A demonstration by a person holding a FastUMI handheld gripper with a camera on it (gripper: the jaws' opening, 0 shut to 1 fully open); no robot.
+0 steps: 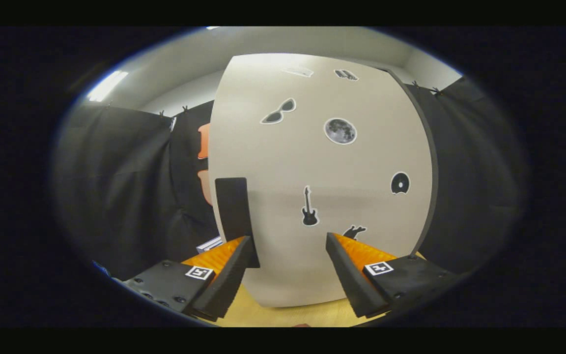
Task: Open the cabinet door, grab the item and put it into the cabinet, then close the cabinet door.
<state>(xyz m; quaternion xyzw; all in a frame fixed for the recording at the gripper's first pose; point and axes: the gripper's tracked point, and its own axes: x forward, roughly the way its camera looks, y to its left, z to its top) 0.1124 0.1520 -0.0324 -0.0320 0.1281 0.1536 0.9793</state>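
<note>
Claw [288, 255]: fingers spread wide, holding nothing, left tip beside the dark handle [233, 216], placed for a pull or push. Cabinet door [322, 162]: shut-looking, stickered, standing on the desk [283, 314]. Item: unseen.

Gripper [289, 241] spread wide, holding nothing, close before pale cabinet door [322, 162]. Dark handle [234, 211] on door's left edge, just above left fingertip. Stickers [340, 131] scattered across door. Wooden tabletop [283, 314] beneath.
</note>
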